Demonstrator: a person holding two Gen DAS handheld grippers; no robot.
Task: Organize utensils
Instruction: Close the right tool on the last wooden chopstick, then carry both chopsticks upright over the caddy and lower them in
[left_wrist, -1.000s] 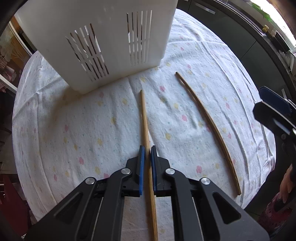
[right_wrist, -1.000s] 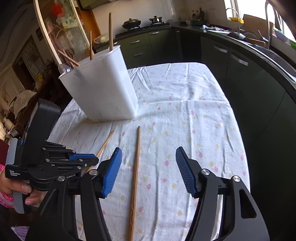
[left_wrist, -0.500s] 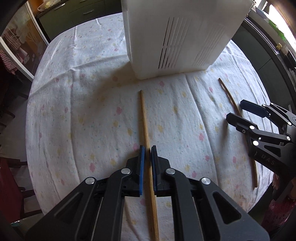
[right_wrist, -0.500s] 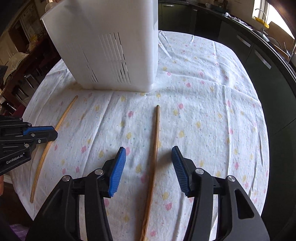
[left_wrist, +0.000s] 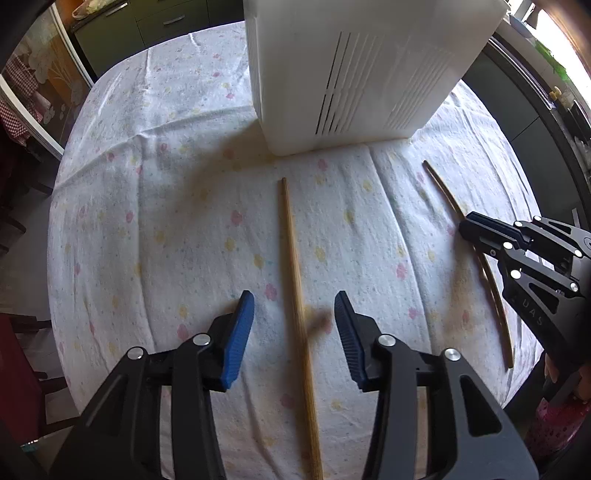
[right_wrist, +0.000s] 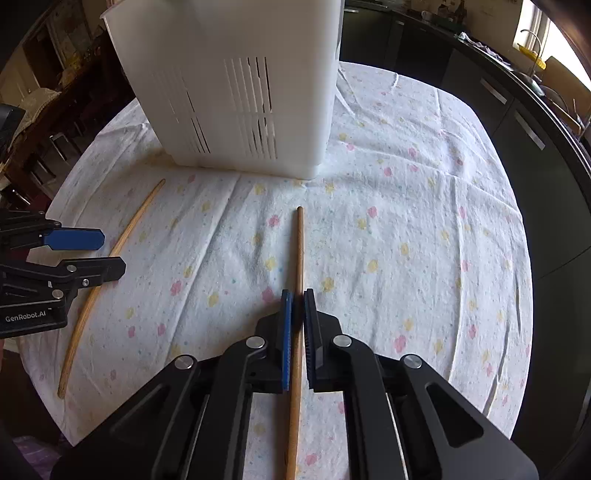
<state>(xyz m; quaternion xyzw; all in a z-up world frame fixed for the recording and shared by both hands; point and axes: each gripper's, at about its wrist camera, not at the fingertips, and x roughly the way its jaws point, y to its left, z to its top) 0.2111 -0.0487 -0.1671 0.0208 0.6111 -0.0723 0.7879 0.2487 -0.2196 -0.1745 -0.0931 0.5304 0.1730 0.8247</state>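
Fingers of right gripper (right_wrist: 297, 295) just clamped darker chopstick (right_wrist: 299, 251); left gripper (left_wrist: 294, 306) just released, straddling lighter chopstick (left_wrist: 290, 236).

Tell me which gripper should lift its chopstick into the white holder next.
Right. The right gripper is shut on the darker chopstick. The left gripper has just opened; the lighter chopstick lies loose on the cloth between its jaws. The white holder stands just ahead.

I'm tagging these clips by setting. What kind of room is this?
Most likely a home kitchen: dark green base cabinets along the wall, a tap at the window, and a table under a white flower-print cloth.
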